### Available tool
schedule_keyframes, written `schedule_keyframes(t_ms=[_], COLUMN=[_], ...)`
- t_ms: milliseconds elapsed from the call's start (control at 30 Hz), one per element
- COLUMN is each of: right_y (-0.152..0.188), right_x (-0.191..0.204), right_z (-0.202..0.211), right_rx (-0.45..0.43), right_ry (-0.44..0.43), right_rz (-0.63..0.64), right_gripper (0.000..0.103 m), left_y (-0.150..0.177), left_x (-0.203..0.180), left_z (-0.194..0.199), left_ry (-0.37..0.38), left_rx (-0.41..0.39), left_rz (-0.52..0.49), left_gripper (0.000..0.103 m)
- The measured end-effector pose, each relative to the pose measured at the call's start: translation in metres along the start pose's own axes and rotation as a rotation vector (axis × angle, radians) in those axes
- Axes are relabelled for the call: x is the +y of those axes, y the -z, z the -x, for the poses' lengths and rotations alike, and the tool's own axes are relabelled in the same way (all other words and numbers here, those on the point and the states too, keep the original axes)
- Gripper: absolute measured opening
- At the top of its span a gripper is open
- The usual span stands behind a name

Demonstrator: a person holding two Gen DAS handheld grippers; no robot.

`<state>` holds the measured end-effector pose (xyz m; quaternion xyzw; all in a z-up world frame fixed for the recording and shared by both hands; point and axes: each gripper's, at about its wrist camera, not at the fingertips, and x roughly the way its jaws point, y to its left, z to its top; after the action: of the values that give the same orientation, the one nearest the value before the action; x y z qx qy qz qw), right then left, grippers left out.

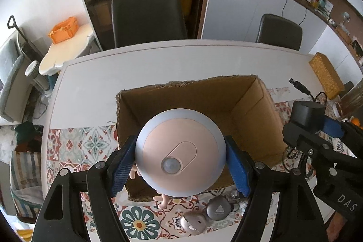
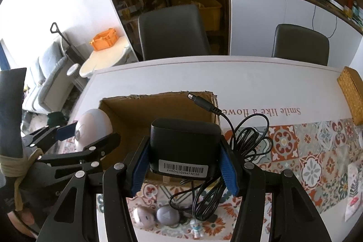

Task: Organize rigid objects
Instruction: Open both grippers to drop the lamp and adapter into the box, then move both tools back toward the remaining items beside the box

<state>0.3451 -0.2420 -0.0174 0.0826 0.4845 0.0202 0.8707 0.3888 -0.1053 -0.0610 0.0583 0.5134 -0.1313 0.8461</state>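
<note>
My left gripper (image 1: 181,158) is shut on a round grey and pink sensor light (image 1: 181,151) and holds it above the near edge of an open cardboard box (image 1: 254,106). My right gripper (image 2: 185,159) is shut on a black power adapter (image 2: 185,142) with a barcode label. Its black cable (image 2: 247,140) dangles to the right and below. The adapter hangs over the box (image 2: 127,115) near its right front corner. The right gripper with the adapter (image 1: 308,112) also shows in the left wrist view. The left gripper with the light (image 2: 95,126) shows in the right wrist view.
Two small grey earbud cases (image 2: 166,214) (image 2: 143,216), a tiny figurine (image 2: 196,227) and a pink doll's limbs (image 1: 162,200) lie on the patterned tablecloth (image 2: 317,151) in front of the box. A woven box (image 2: 351,92) stands at the table's right. Two dark chairs (image 1: 147,15) stand behind the table.
</note>
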Motion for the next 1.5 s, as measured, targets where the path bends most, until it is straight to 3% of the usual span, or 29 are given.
schedule_keyframes(t_ms=[67,233,400,633,833,933,1067,1200,1500], right_y=[-0.001,-0.003,-0.006,-0.017,-0.023,-0.025,-0.026,-0.026,-0.006], right_x=[0.000,0.000,0.004,0.023,0.041,0.045,0.047,0.048,0.027], right_z=[-0.005,-0.010,-0.007,-0.010,-0.020,-0.028,-0.036,-0.032,-0.004], right_rx=[0.009,0.020,0.015,0.015,0.026,0.034,0.046,0.014,-0.016], right_ry=[0.003,0.009,-0.005,-0.040,-0.062,-0.060,-0.069,-0.039,-0.029], right_rz=[0.003,0.002,0.017,0.054,0.096,0.113,0.120,0.122,0.041], right_gripper=[0.057,0.056,0.057,0.057,0.057,0.057,0.057,0.069,0.070], left_y=[0.000,-0.002,0.002,0.006,0.009,0.011,0.013,0.017,0.040], left_x=[0.001,0.006,0.023,0.048,0.062,0.062,0.064,0.064,0.050], left_z=[-0.001,0.005,0.025,0.051,0.046,0.042,0.042,0.044,0.059], left_ry=[-0.006,-0.051,-0.151,-0.206,-0.177,-0.208,-0.214,-0.225,-0.202], left_rx=[-0.002,-0.028,-0.101,-0.207,-0.160,-0.141,-0.148,-0.161,-0.190], left_rz=[-0.007,0.010,0.089,0.175,0.189,0.183,0.187,0.194,0.184], left_gripper=[0.076,0.088,0.095,0.096,0.096,0.096,0.096,0.096,0.096])
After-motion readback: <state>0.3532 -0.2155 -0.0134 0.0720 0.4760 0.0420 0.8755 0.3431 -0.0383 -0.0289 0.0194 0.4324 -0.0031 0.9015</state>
